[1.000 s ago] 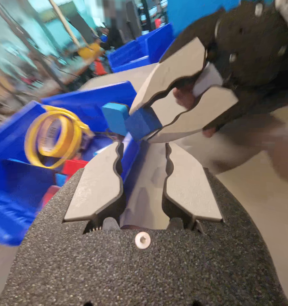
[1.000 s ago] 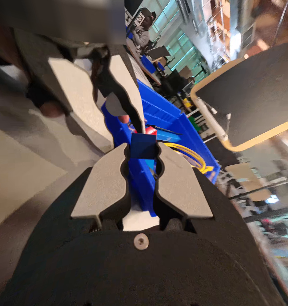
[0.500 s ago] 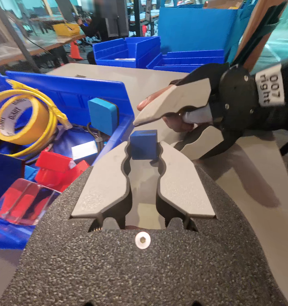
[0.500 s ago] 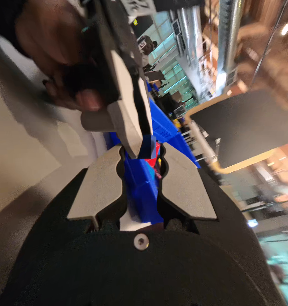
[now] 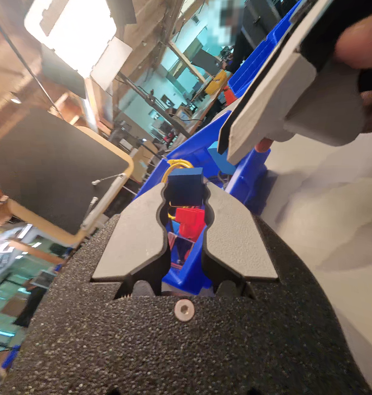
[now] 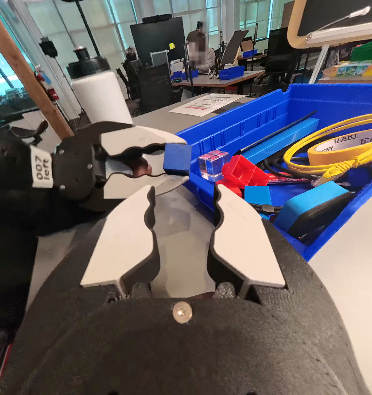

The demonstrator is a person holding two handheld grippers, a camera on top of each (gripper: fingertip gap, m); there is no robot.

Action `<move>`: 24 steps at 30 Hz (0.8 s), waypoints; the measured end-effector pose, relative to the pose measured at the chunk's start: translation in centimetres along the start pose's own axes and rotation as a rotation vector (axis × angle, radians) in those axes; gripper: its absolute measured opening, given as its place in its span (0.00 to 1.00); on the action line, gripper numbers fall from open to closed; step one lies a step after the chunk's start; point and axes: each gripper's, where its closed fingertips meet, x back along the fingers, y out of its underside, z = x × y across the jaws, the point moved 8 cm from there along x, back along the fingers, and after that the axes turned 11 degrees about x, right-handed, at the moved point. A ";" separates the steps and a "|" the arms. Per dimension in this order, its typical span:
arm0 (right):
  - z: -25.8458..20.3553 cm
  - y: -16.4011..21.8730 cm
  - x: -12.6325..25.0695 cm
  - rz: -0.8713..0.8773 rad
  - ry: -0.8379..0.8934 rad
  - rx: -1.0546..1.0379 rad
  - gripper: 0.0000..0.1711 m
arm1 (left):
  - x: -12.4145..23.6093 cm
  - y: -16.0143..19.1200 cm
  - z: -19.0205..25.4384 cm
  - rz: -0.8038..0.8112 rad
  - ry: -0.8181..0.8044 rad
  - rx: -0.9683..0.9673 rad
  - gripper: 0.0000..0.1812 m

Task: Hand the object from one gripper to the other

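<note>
A small dark blue block (image 5: 185, 188) is clamped between the tips of my left gripper (image 5: 185, 186), which is tilted and held over the edge of a blue bin (image 5: 248, 181). In the right wrist view the left gripper (image 6: 179, 160) comes in from the left, shut on the same block (image 6: 177, 159) just above the bin's near rim. My right gripper (image 6: 184, 188) is open and empty, its tips just below and short of the block. In the left wrist view the right gripper (image 5: 227, 147) shows edge-on at the upper right, apart from the block.
The blue bin (image 6: 240, 126) holds a yellow tape roll (image 6: 347, 151), a yellow cable (image 6: 309, 162), red bricks (image 6: 242, 171), a clear cube (image 6: 214, 165) and light blue foam pieces (image 6: 309, 205). A white bottle (image 6: 99, 96) and a paper sheet (image 6: 206, 103) stand behind on the grey table (image 6: 351, 267).
A second ago my right gripper held the block and the left was open. The left then shut on it, the right let go and has drawn back.
</note>
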 end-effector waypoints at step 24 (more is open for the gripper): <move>-7.1 0.1 0.9 -0.161 0.361 0.885 0.17 | 7.1 -2.9 0.2 -0.036 0.258 0.830 0.30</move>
